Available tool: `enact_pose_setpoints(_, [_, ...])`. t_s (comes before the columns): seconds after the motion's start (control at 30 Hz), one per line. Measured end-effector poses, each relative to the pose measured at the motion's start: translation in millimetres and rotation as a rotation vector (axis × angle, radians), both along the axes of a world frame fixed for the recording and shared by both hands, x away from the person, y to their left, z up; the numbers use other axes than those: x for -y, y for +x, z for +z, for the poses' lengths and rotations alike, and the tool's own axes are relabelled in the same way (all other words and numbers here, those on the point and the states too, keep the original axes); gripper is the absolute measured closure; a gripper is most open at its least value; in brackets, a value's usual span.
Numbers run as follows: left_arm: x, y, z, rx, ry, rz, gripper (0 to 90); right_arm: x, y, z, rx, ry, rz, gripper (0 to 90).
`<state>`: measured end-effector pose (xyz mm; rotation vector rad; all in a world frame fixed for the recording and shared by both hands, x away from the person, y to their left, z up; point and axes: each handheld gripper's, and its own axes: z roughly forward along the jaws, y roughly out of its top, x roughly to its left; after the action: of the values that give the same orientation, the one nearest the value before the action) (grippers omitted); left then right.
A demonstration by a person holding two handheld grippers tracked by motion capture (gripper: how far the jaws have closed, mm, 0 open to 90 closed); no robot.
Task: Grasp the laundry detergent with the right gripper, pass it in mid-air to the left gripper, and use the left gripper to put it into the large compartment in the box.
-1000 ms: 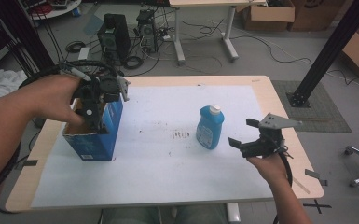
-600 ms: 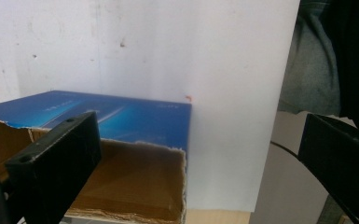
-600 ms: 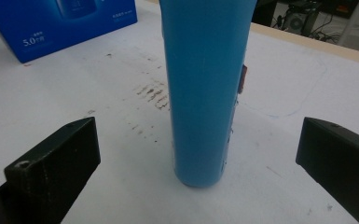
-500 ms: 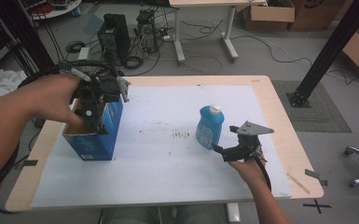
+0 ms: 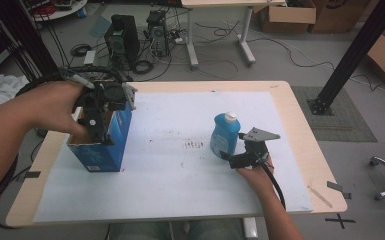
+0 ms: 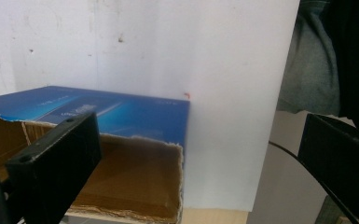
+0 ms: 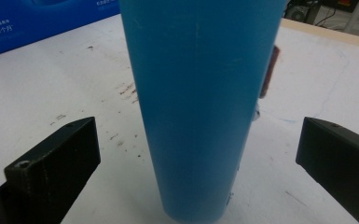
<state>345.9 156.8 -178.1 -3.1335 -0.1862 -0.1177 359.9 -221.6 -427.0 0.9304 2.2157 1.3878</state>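
Right tongs [image 5: 228, 156] have closed in on the upright bottle [image 5: 224, 134], now between their spread jaws for grasping next, while left tongs [image 5: 96, 131], released, straddle the box [image 5: 102, 150] wall.

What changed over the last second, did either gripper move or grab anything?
The right gripper moved left across the table up to the blue bottle; its jaws are open either side, nothing grasped. The left gripper stayed at the open box; bottle and box haven't shifted.

Blue box [image 7: 37, 18]: white print "5.0", then characters, perhaps "个/件" — too blurred. Nothing else legible.
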Motion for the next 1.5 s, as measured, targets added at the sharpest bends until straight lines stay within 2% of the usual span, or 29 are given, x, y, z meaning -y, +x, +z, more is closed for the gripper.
enact_pose_setpoints(0.47, [1.9,-0.8,-1.7,-0.001,-0.001,-0.001,0.1,-10.2,13.0,-9.6,0.008,0.011,-0.008,1.8])
enact_pose_setpoints(0.8, [0.4,-0.4,-3.1,-0.002,0.002,0.0,0.1,-17.5,16.5,-12.5,0.014,0.026,-0.004,11.7])
enact_pose_setpoints(0.93, [-2.1,-0.3,-3.2,-0.004,0.0,0.004,0.1,-19.3,16.6,-11.9,0.03,0.036,0.009,15.5])
enact_pose_setpoints(1.37, [-6.4,-1.6,-3.5,0.002,-0.006,0.011,0.1,-17.7,12.8,-10.4,0.058,0.049,-0.021,29.4])
enact_pose_setpoints(1.5, [-6.0,-1.8,-2.7,0.002,-0.001,0.011,0.1,-17.1,11.9,-11.4,0.061,0.049,-0.03,30.2])
